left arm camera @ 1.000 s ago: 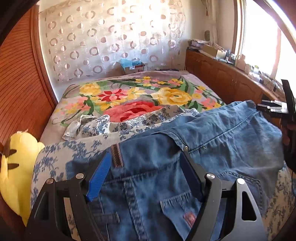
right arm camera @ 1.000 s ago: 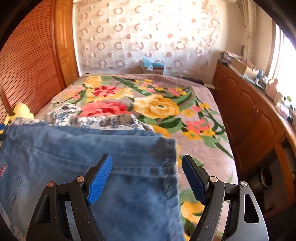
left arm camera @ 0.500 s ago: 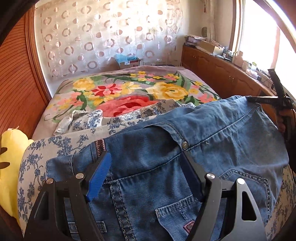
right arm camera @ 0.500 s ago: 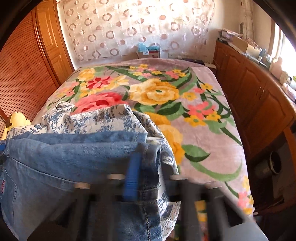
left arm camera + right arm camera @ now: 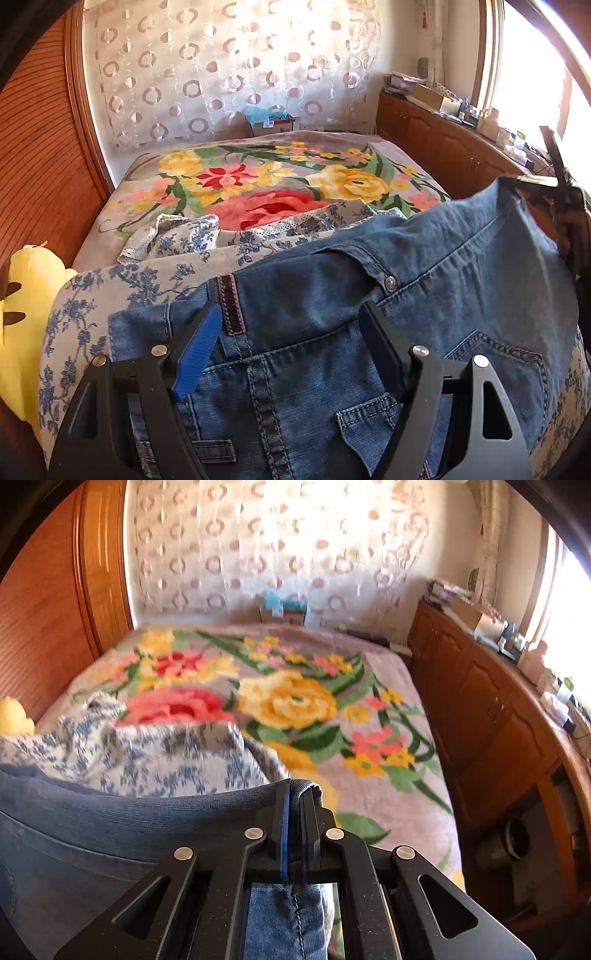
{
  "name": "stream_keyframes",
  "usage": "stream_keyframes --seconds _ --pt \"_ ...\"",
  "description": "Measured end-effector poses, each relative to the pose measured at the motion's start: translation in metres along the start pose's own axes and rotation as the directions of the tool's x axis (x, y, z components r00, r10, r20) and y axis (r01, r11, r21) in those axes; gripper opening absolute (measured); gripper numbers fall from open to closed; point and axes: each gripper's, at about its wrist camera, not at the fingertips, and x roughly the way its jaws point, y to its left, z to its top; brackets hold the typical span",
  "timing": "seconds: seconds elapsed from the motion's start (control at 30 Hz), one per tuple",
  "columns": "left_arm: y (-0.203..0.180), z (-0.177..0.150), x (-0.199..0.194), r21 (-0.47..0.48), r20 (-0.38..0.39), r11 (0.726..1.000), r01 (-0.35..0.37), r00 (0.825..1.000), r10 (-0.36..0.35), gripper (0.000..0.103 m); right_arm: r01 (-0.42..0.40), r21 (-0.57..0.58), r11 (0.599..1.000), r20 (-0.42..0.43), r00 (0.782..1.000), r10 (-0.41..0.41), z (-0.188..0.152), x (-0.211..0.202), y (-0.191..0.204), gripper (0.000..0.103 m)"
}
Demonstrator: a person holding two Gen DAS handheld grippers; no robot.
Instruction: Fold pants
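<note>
Blue denim pants (image 5: 424,291) lie waist-up over a blue-flowered cloth at the near end of the bed. My left gripper (image 5: 291,321) is open, its blue pads straddling the waistband by the brown leather patch (image 5: 231,302). My right gripper (image 5: 293,805) is shut on the far corner of the waistband (image 5: 299,788) and holds it raised; it shows at the right edge of the left wrist view (image 5: 557,184). The pants (image 5: 110,830) stretch away to the left in the right wrist view.
The bed carries a flowered blanket (image 5: 280,184). A white cloth with blue flowers (image 5: 155,280) lies under the pants. A yellow plush toy (image 5: 26,295) sits at the left edge. Wooden cabinets (image 5: 498,720) run along the right side, a wooden panel (image 5: 40,147) along the left.
My right gripper has closed on the waistband corner and lifted it. My left gripper has stayed open and slid nearer the waistband's left end.
</note>
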Motion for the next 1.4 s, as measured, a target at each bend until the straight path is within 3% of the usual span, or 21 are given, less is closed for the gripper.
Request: stream_keyframes --seconds 0.13,0.2,0.27,0.33,0.4,0.6,0.73,0.83,0.93,1.03,1.1,1.13,1.27,1.4 --pt "0.010 0.001 -0.014 0.007 0.020 1.000 -0.017 1.000 0.017 0.077 -0.013 0.011 1.000 -0.003 1.000 0.013 0.000 0.000 0.005 0.016" --pt "0.020 0.002 -0.020 0.007 0.028 0.999 -0.040 0.999 0.040 0.077 -0.031 0.003 1.000 0.016 0.999 0.031 0.006 -0.005 0.006 0.039" --pt "0.035 0.002 -0.024 -0.005 0.032 0.998 -0.063 0.997 0.063 0.077 -0.053 -0.014 0.998 0.040 0.998 0.054 0.004 -0.014 0.008 0.045" --pt "0.049 0.002 -0.025 -0.035 0.031 0.997 -0.067 0.997 0.069 0.075 -0.092 -0.031 0.995 0.053 0.994 0.093 -0.006 -0.027 0.012 0.045" --pt "0.065 0.001 -0.020 -0.067 0.001 0.996 -0.055 0.998 0.055 0.066 -0.120 -0.046 0.992 0.054 0.991 0.122 -0.015 -0.033 0.015 0.046" --pt "0.085 -0.006 -0.005 -0.100 -0.036 0.994 -0.052 0.998 0.049 0.060 -0.176 -0.092 0.980 0.024 0.984 0.179 -0.033 -0.040 0.020 0.046" --pt "0.088 -0.013 0.003 -0.129 -0.047 0.992 -0.013 0.999 0.007 0.046 -0.163 -0.127 0.978 -0.006 0.986 0.164 -0.037 -0.034 0.025 0.046" --pt "0.084 -0.013 -0.009 -0.134 0.009 0.991 0.020 1.000 -0.019 0.030 -0.163 -0.133 0.978 -0.015 0.987 0.162 -0.038 -0.037 0.024 0.046" --pt "0.073 -0.012 -0.024 -0.101 0.049 0.995 0.002 0.999 0.003 0.017 -0.170 -0.132 0.977 -0.019 0.985 0.169 -0.038 -0.039 0.019 0.046" --pt "0.071 -0.007 -0.039 -0.104 0.096 0.994 -0.023 0.995 0.033 0.013 -0.171 -0.129 0.977 -0.019 0.985 0.170 -0.032 -0.044 0.025 0.046" --pt "0.080 -0.002 -0.044 -0.125 0.119 0.986 -0.107 0.985 0.122 0.002 -0.150 -0.130 0.980 -0.020 0.989 0.149 -0.030 -0.043 0.032 0.046" --pt "0.087 -0.001 -0.045 -0.142 0.123 0.981 -0.133 0.981 0.151 0.002 -0.141 -0.129 0.982 -0.017 0.990 0.140 -0.030 -0.044 0.034 0.046" --pt "0.109 -0.004 -0.039 -0.180 0.078 0.975 -0.130 0.986 0.146 0.001 -0.153 -0.127 0.980 -0.018 0.988 0.151 -0.032 -0.046 0.039 0.046" --pt "0.104 -0.008 -0.034 -0.163 0.045 0.984 -0.078 0.995 0.086 0.002 -0.160 -0.134 0.978 -0.020 0.987 0.159 -0.035 -0.045 0.042 0.046"
